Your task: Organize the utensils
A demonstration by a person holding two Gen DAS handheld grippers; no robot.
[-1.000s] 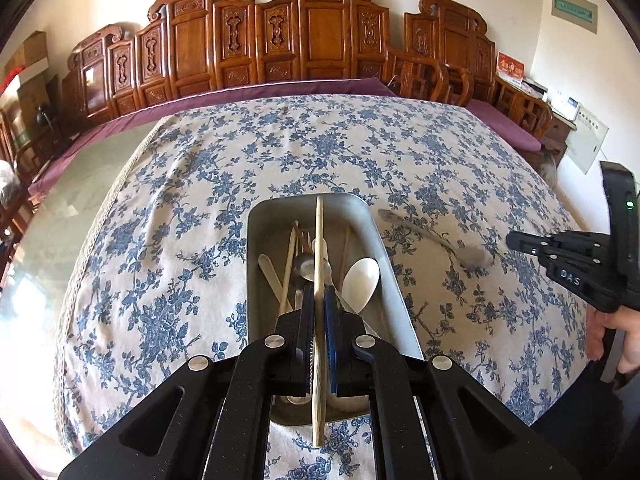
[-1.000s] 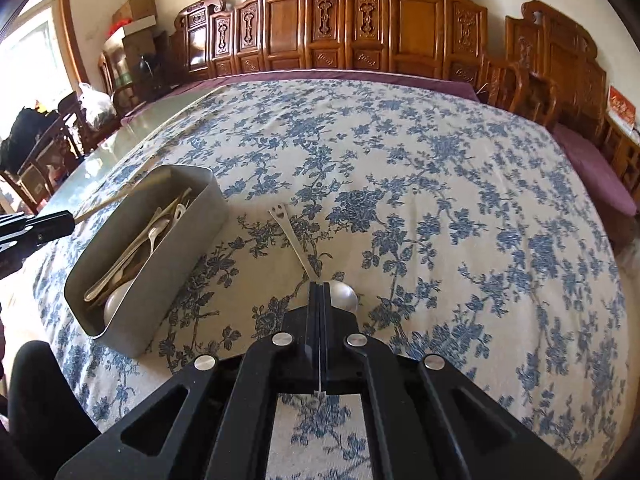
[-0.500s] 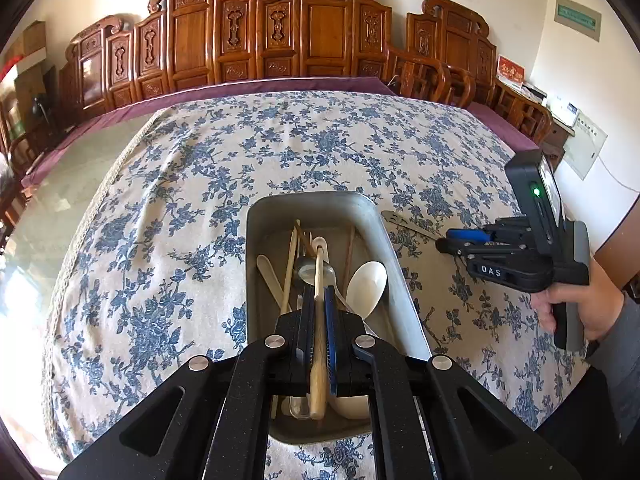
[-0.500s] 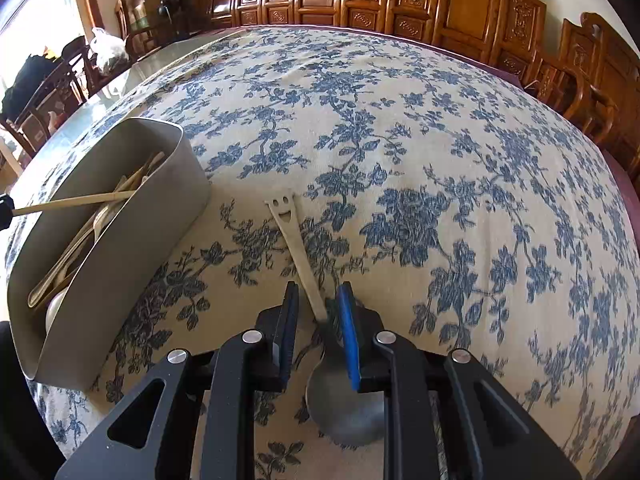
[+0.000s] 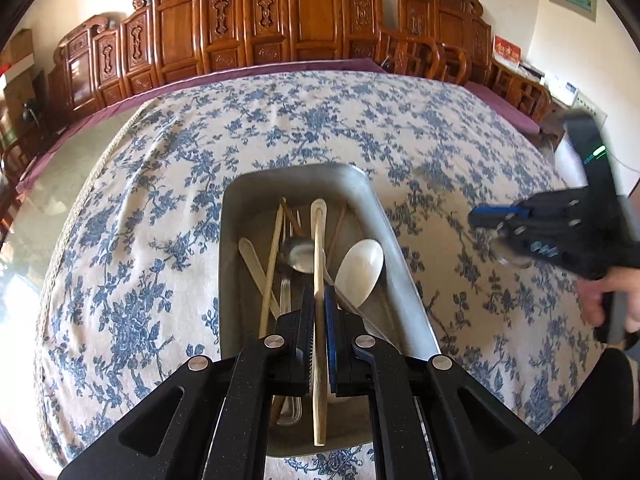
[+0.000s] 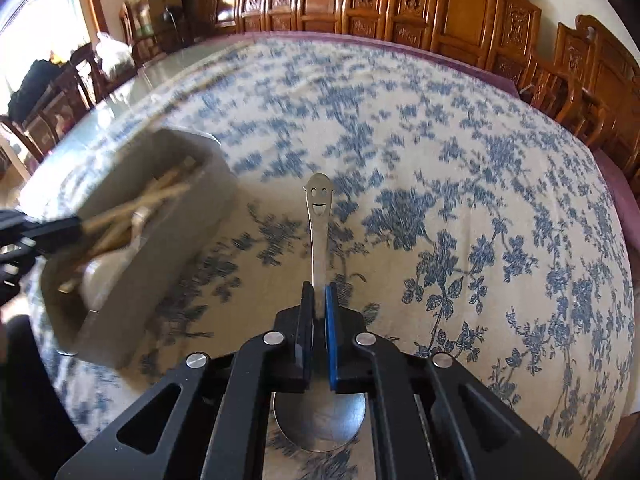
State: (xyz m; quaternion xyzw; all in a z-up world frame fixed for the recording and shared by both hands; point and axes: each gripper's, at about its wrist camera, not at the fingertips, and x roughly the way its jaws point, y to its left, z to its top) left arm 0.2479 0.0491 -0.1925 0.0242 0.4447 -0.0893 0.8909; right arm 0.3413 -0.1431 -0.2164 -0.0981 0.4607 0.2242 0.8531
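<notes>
Change, L side: left gripper (image 5: 319, 312) sits lower over the metal bin (image 5: 236, 264) than a sec ago; the wooden chopstick (image 5: 319, 264) it clamps now reaches down inside the bin, tip near the far end.
Change, R side: right gripper (image 6: 319, 312) jaws have just been closing; half a sec ago they straddled the steel spoon (image 6: 318, 236) lying on the cloth, now they're pinched on its neck and the spoon is off the table.
Left claw: closed tight on the chopstick, stick running straight btwn the pads.
Bin: dull grey metal, rectangular w/ rounded corners, on the tablecloth (image 5: 160, 208); holds pale wooden sticks, a white spoon (image 5: 360, 268), a shiny ladle-type bowl.
Right claw: gripping the spoon; handle points away, smiley cut-out at its end, polished round bowl under the jaws.
Cloth: cream fabric, blue floral print, slightly wrinkled.
Backdrop: carved dark-wood chairs (image 5: 304, 20) in a row.
Hard to see: bin in right wrist view is motion-blurred; right gripper in left wrist view is smeared, the hand (image 5: 616, 296) cut by frame edge; bin's near end is hidden behind the left gripper body.
</notes>
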